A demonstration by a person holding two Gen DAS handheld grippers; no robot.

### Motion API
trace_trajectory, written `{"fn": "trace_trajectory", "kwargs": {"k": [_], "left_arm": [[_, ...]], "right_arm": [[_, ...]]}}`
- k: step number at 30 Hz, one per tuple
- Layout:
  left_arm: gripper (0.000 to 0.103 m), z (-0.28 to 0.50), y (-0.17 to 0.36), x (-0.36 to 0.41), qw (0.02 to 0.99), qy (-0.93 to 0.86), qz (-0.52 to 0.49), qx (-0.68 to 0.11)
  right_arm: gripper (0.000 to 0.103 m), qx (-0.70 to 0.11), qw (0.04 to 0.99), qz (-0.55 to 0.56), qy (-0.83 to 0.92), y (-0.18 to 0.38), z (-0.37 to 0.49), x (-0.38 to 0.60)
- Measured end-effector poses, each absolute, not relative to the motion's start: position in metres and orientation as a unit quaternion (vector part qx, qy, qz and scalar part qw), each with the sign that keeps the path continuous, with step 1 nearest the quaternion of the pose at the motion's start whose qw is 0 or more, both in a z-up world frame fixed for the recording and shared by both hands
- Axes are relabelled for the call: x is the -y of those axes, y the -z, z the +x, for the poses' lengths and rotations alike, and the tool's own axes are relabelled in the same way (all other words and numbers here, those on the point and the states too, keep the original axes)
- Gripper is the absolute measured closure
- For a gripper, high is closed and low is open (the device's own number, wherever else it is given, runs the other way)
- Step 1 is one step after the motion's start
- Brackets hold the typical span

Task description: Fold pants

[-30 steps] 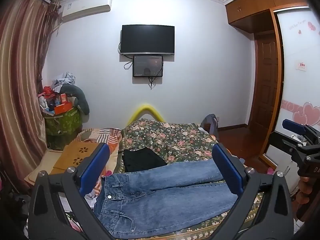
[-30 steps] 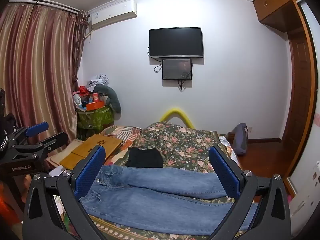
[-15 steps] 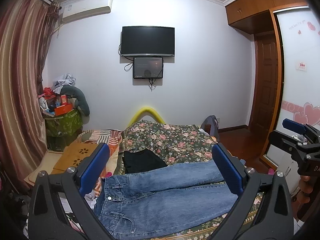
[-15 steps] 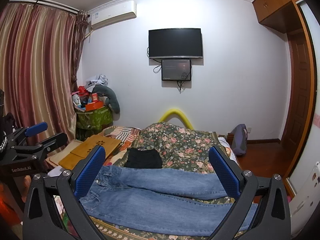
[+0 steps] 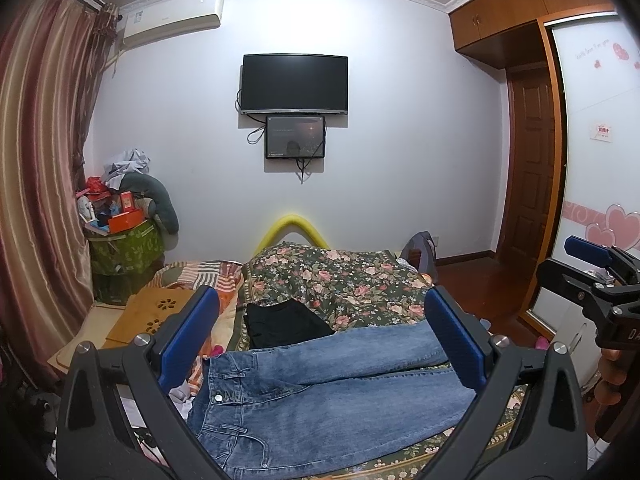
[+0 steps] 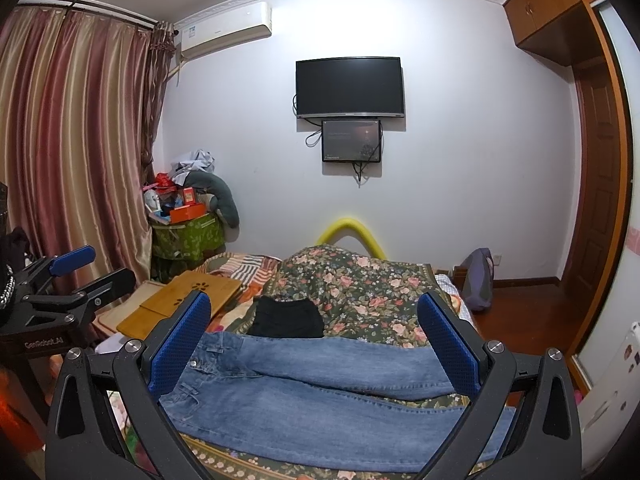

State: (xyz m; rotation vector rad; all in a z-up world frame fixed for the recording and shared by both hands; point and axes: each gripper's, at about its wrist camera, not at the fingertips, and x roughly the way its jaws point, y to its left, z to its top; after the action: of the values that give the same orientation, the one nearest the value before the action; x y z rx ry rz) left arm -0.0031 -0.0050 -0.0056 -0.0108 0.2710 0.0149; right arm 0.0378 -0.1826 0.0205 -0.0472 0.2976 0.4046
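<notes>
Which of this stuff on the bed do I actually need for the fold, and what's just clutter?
Needed: blue jeans, left gripper, right gripper, floral bedspread.
Clutter: black garment, wooden lap desk, green bin.

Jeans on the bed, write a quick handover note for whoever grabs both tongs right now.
Left tongs: open, empty, held above the jeans.
Right tongs: open, empty, also clear of the fabric.
Blue jeans: spread flat on the floral bedspread, waistband to the left, both legs running right, side by side.
Folded black garment: lies just behind the jeans.
Done: jeans laid out only; no fold yet.
Left: grasp, fold one leg over the other, then fold lengthwise.
</notes>
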Motion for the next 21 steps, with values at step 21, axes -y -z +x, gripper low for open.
{"fn": "trace_trajectory", "kwargs": {"k": [21], "left_arm": [[0.000, -0.0016, 0.0050, 0.0030, 0.991, -0.004, -0.009, -0.134]], "right_arm": [[0.000, -0.148, 0.968, -0.021, -0.201, -0.0176, 0.0385, 0.1830]]}}
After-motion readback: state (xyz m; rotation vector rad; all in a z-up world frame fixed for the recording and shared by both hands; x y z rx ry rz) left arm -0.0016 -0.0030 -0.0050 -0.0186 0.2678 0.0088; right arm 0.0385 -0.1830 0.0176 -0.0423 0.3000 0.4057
